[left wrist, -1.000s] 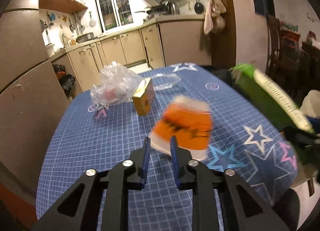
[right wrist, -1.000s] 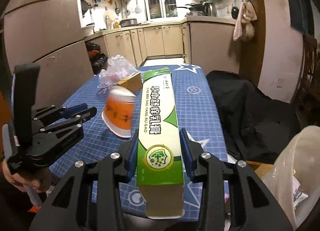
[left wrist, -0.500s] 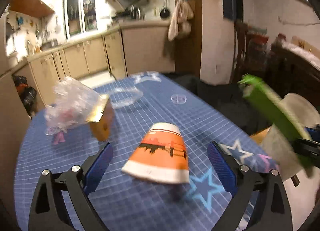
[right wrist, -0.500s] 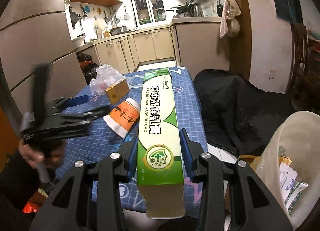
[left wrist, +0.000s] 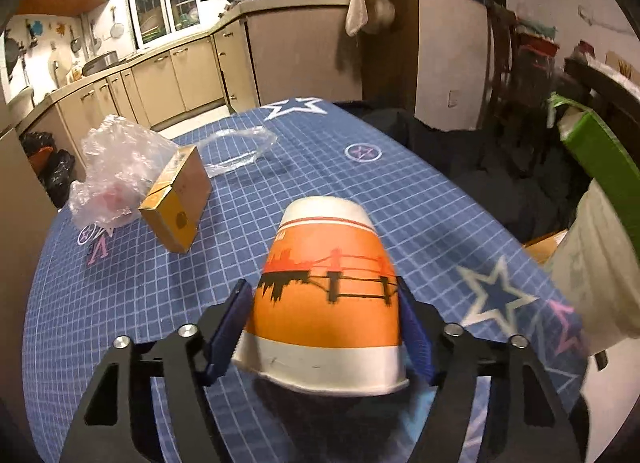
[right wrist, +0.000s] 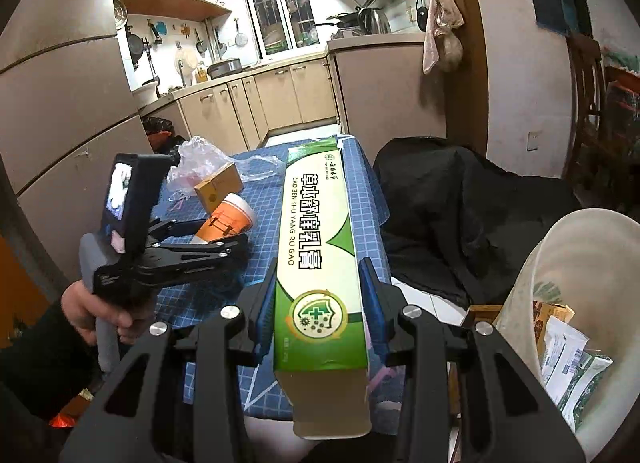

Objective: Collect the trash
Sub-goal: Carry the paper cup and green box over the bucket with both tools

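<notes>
Now closing the left gripper (left wrist: 324,327) around the orange paper cup (left wrist: 326,287), lying tipped on the blue table (left wrist: 132,291), after standing wide open; right gripper (right wrist: 318,303) still clamping the green box (right wrist: 318,259) beside the trash bin (right wrist: 560,263), both nearly ready for dropping in

The left gripper (left wrist: 324,327) was closed on an orange paper cup (left wrist: 326,295), both blue pads against its sides. The person's left hand (right wrist: 94,313) gripped its handle. The right gripper (right wrist: 318,303) was clamped across a green carton (right wrist: 318,247), one finger on each long side.
</notes>
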`<state>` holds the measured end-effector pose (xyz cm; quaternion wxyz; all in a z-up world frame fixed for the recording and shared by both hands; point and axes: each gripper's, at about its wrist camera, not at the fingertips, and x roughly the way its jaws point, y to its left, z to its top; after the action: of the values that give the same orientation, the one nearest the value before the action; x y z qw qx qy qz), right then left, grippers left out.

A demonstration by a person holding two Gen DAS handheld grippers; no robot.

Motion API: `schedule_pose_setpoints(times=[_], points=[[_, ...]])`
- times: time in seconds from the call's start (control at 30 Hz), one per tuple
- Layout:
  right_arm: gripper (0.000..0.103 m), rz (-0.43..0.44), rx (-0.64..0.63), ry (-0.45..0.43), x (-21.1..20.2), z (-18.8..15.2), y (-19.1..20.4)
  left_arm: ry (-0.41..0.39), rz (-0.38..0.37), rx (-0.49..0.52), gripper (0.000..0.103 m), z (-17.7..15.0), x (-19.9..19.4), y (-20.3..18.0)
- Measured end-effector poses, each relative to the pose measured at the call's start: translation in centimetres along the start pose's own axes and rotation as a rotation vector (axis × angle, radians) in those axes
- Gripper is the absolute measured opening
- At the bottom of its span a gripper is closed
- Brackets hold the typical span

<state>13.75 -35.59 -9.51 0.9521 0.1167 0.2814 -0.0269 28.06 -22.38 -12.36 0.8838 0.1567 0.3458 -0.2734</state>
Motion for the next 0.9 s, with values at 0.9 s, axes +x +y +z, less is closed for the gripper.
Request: schedule_pose_setpoints(times=[0.9], points=[[0.037,-0.034,0.048,-0.050,-2.6,-0.2,-2.2,-0.092,-0.144,-0.054,0.021,1.1,-5.7,1.1]])
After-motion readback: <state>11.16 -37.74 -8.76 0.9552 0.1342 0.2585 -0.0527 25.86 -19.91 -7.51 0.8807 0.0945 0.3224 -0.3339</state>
